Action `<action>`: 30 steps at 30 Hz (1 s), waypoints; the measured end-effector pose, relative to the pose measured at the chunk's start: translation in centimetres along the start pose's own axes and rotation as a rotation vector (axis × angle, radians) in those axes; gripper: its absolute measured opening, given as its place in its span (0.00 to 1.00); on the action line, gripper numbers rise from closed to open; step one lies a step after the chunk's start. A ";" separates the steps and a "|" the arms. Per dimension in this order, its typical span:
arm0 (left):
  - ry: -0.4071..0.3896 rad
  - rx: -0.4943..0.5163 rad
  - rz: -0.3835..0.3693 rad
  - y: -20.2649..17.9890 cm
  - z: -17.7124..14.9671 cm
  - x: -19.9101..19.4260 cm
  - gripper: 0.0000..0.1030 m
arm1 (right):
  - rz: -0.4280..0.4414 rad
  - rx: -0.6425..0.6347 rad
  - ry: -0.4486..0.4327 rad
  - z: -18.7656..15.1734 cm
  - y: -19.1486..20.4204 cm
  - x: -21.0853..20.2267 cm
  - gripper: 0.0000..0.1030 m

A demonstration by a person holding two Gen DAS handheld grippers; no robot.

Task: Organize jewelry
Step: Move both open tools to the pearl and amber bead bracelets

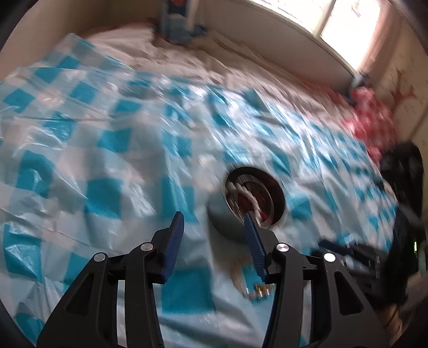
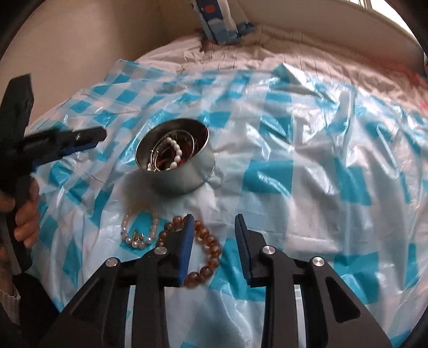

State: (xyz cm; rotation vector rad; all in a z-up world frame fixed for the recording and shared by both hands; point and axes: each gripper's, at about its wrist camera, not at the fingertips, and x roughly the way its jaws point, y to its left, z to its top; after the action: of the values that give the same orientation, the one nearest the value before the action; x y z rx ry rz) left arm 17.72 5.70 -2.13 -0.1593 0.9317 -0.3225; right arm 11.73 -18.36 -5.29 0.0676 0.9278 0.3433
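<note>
A round metal tin stands on the blue-and-white checked plastic sheet; it holds a white pearl bracelet and hoop rings. It also shows, blurred, in the left wrist view. In front of it lie a pale pearl bracelet with gold earrings inside its loop, and an amber bead bracelet. My right gripper is open and empty, its left finger over the amber bracelet. My left gripper is open and empty, just left of the tin; it also shows in the right wrist view.
The sheet covers a bed with a white quilt. A blue-and-white bag stands at the head by the wall. A red patterned cloth and a dark object lie at the right side.
</note>
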 end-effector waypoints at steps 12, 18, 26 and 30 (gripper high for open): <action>0.129 0.214 0.014 -4.8 -3.5 3.8 0.43 | -0.049 -0.090 0.098 -1.7 1.3 1.7 0.30; 0.161 0.218 0.052 -4.5 -4.0 5.3 0.43 | -0.076 -0.133 0.124 -2.1 1.9 2.6 0.33; 0.193 0.329 0.055 -6.2 -5.6 6.1 0.25 | -0.049 -0.152 0.142 -2.3 1.9 2.7 0.12; 0.197 0.312 0.034 -6.0 -5.4 5.9 0.20 | -0.018 -0.111 0.136 -2.0 1.3 2.4 0.12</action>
State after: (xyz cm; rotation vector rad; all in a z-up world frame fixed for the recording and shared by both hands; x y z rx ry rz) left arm 15.40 -1.99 -8.20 0.1780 1.0646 -0.4530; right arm 11.11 -16.51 -8.10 -0.0667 1.0414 0.3859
